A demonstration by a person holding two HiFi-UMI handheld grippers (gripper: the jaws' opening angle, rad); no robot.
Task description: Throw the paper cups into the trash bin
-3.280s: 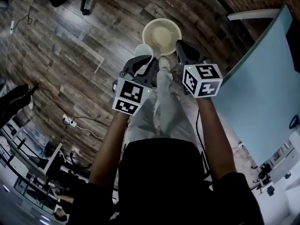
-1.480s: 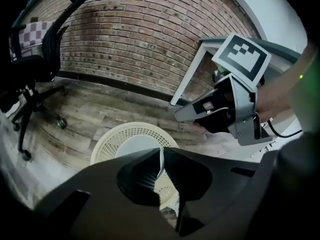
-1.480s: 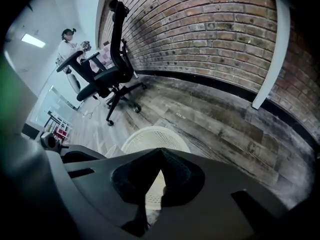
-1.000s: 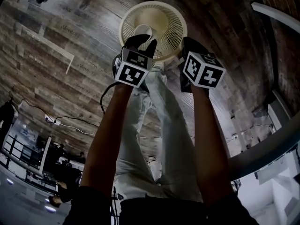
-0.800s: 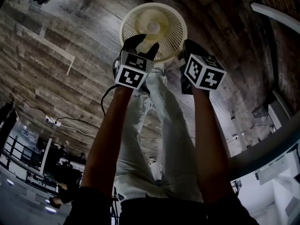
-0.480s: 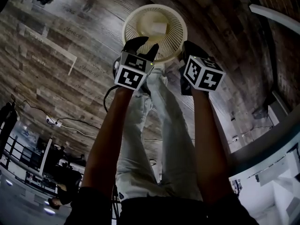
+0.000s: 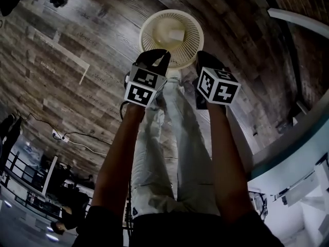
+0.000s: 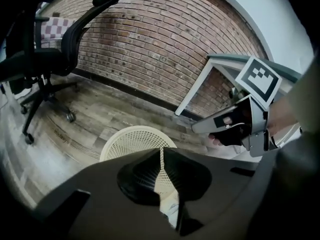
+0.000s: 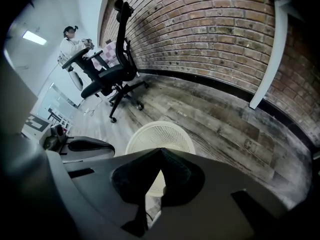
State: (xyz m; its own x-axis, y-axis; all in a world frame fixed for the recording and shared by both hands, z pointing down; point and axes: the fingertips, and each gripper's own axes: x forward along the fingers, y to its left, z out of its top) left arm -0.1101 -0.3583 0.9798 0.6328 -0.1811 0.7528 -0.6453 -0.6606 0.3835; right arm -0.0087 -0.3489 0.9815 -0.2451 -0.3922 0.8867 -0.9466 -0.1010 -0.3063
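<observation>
A cream mesh trash bin (image 7: pixel 172 32) stands on the wood floor just beyond both grippers. One white paper cup (image 7: pixel 177 34) lies on its side inside it. My left gripper (image 7: pixel 159 54) hangs above the bin's near rim; its jaws have just been closing and now stand shut with nothing between them. In the left gripper view only a thin slit (image 8: pixel 161 156) remains, with the bin (image 8: pixel 131 140) behind it. My right gripper (image 7: pixel 201 55) is shut and empty beside the bin's right side. In the right gripper view its tips (image 9: pixel 160 153) meet over the bin (image 9: pixel 161 134).
A black office chair (image 8: pixel 45 59) (image 9: pixel 112 69) stands on the floor left of the bin, before a brick wall (image 8: pixel 160 39). A white table leg (image 8: pixel 196 90) and a teal table edge (image 7: pixel 293 138) lie to the right. Cables (image 7: pixel 77 135) trail on the floor. A person (image 9: pixel 70 41) stands far off.
The cup left the left gripper and dropped into the bin. The left jaws opened, then closed again. Both grippers have lifted and drawn back from the bin.
</observation>
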